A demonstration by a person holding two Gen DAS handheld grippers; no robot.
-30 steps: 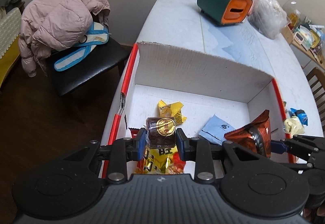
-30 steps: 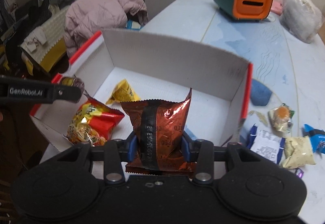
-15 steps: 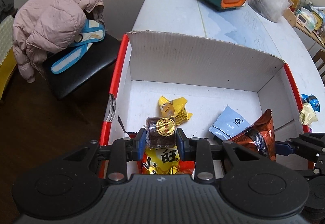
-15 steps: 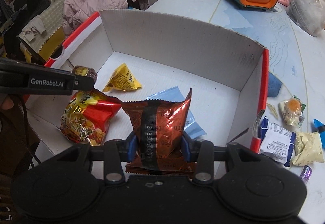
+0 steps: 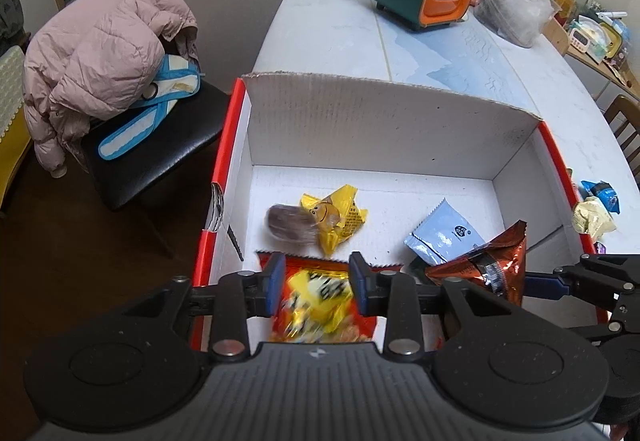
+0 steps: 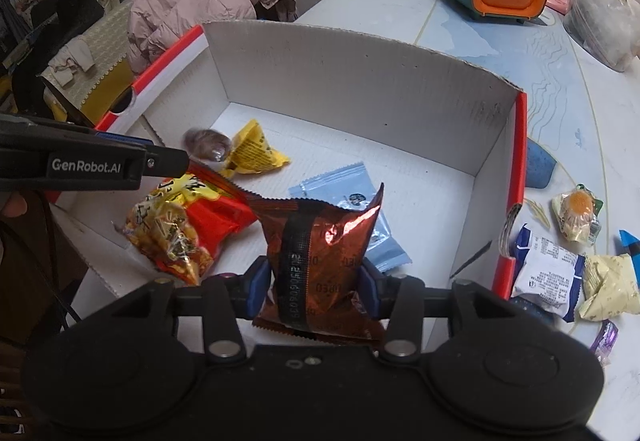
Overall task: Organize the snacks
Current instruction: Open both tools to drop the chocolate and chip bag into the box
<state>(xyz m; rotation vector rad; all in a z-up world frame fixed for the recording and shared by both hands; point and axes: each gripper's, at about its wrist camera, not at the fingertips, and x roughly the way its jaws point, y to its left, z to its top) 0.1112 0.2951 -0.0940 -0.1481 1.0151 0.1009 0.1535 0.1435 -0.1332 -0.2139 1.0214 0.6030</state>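
Crinkly brown foil snack bag (image 6: pixel 320 261) – light, slippery – sits pinched at its middle in right gripper (image 6: pixel 316 281); left gripper (image 5: pixel 316 281) hangs open over white cardboard box (image 5: pixel 380 121).

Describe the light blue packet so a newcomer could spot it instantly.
Find the red-edged white box on the table. Inside, right of the yellow packet, lies the light blue packet, partly under the brown bag. It is the only pale blue, flat one.
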